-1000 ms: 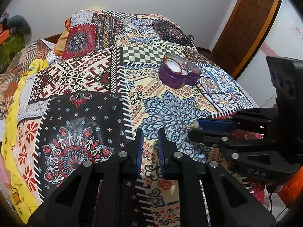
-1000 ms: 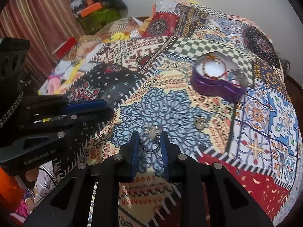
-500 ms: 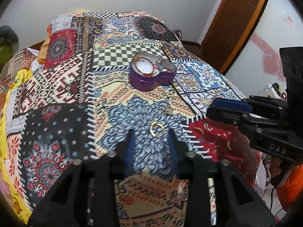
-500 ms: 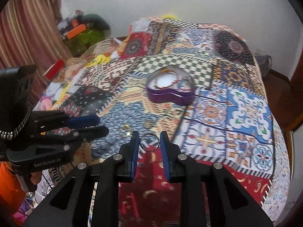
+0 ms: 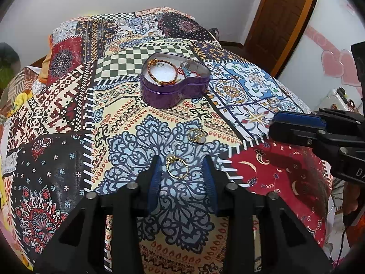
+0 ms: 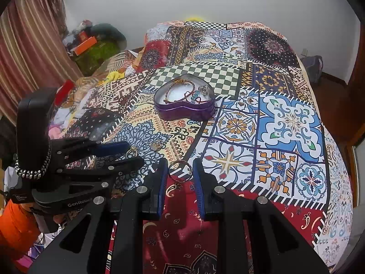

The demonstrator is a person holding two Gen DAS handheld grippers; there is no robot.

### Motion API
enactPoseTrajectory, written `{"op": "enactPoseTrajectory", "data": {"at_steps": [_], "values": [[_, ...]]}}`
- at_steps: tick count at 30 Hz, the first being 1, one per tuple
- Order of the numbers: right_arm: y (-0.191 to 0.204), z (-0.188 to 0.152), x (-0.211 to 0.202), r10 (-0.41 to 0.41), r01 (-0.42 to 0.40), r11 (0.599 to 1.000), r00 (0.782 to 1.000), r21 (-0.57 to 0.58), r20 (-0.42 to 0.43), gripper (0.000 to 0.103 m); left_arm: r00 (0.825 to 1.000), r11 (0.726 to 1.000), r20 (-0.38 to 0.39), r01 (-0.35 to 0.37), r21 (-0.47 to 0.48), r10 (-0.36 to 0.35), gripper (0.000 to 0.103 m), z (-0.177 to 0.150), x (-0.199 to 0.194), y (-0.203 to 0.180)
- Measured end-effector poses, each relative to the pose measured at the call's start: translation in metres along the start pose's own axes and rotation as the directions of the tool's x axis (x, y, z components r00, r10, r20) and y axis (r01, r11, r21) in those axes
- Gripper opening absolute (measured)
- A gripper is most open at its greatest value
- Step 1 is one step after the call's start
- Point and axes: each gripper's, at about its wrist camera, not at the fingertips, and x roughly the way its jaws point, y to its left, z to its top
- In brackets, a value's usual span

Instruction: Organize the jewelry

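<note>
Right gripper (image 6: 179, 171) jaws pinch a thin silver ring (image 6: 179, 170), hoop facing the camera. Left gripper (image 5: 181, 169) jaws wide around a gold stone-set ring (image 5: 176, 166) lying flat, stone pointing away, on the patchwork bedspread (image 5: 57, 118).

A patchwork bedspread (image 5: 57, 118) mixes green-and-cream checks, blue-and-white tile motifs, navy filigree on pale blue and a crimson patch with gold crescents; on it sits a glossy purple heart-shaped tin (image 5: 174, 86) with a white lining and red-and-gold bracelets; two gold rings (image 5: 177, 166) lie on the filigree; a silver ring (image 6: 180, 170) glints between blue-padded black fingers (image 6: 160, 182); striped pink curtains (image 6: 27, 41) hang by a white wall (image 6: 251, 0).
</note>
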Motion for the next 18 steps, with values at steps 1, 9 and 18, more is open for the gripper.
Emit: {"op": "enactPoseTrajectory", "data": {"at_steps": [1,9,18], "values": [[0.0,0.0,0.0,0.001,-0.001,1.0,1.0,0.002,0.001,0.02,1.0,1.0,0.003,-0.018,-0.001,0.018,0.018,-0.001,0.0,0.001],[-0.006,0.008,-0.004,0.003,-0.003,1.0,1.0,0.016,0.026,0.02,0.999,0.999,0.022,-0.028,-0.024,0.029,0.001,0.002,-0.009,0.008],[-0.012,0.014,-0.003,0.008,-0.009,1.0,0.999,0.029,0.039,0.02,0.999,0.999,0.019,0.028,-0.023,-0.028,0.008,0.01,-0.014,0.01]]}}
